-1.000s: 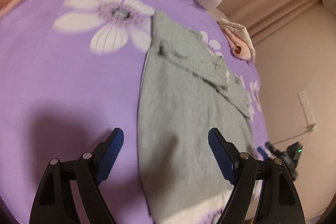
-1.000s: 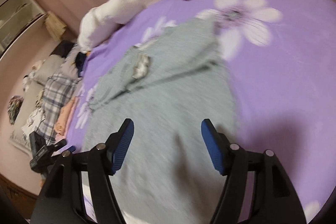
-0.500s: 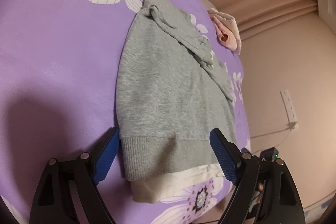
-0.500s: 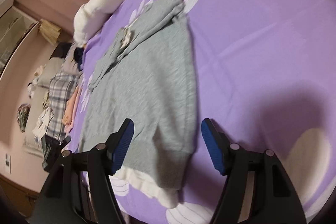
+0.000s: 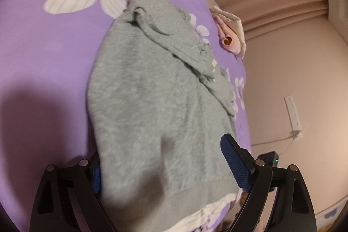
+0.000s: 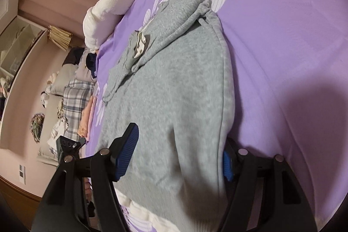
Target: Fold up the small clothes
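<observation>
Underneath everything we see a purple sheet (image 5: pixel 54 62) with white flowers, and on it the grey sweater (image 5: pixel 152 101) lies flat, sleeves folded across the chest, white hem at the near edge. Our left gripper (image 5: pixel 165 169) is spread wide over the hem's left corner, fabric between its fingers. Our right gripper (image 6: pixel 176 158) is likewise spread, straddling the right corner, neither clamped
</observation>
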The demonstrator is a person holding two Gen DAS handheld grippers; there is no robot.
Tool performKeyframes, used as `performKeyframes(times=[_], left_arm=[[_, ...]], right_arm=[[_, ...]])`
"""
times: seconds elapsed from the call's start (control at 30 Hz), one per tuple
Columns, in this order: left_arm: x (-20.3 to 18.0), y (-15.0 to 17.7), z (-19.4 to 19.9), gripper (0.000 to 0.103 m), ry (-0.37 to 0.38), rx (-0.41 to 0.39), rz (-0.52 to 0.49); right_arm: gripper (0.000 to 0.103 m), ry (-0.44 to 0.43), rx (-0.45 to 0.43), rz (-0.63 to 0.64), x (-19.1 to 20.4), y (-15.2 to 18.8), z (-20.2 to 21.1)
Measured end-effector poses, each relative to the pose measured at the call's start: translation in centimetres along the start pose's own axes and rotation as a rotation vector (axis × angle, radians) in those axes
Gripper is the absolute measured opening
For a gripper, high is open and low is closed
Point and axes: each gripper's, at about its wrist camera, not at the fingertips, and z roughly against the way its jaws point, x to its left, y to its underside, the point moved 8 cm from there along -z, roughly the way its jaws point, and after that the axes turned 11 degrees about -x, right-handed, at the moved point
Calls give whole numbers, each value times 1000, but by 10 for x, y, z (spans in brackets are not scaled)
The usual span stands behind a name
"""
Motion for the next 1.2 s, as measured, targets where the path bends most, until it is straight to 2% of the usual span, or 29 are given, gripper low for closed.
performKeyframes(times=[0.17,0.3,0.5,0.6,0.8,0.9,0.97,1.0,1.13,1.2], left_arm=[[-6,9,0,89,16,10,-19],[-4,22,11,89,17,15,-32],[-1,37,28,89,69,34,23],[-2,45,31,89,65,40,6],[-3,41,22,89,44,31,6],[-1,35,12,77,-1,16,-5],[4,31,9,64,-16,7,13],[6,30,10,60,-20,4,23],[20,32,14,26,-52,3,56],[28,34,16,22,-50,5,94]], right_arm=[[66,-14,10,-12,-1,-3,-3],[64,-39,58,22,5,13,5],[64,-64,106,19,5,38,27],[64,-82,129,-3,5,50,33],[66,-59,114,17,12,54,26],[64,-50,101,36,16,52,16],[57,-37,84,45,18,52,9],[52,-32,81,47,18,52,7],[25,-8,77,41,14,53,2],[16,4,69,35,10,53,3]])
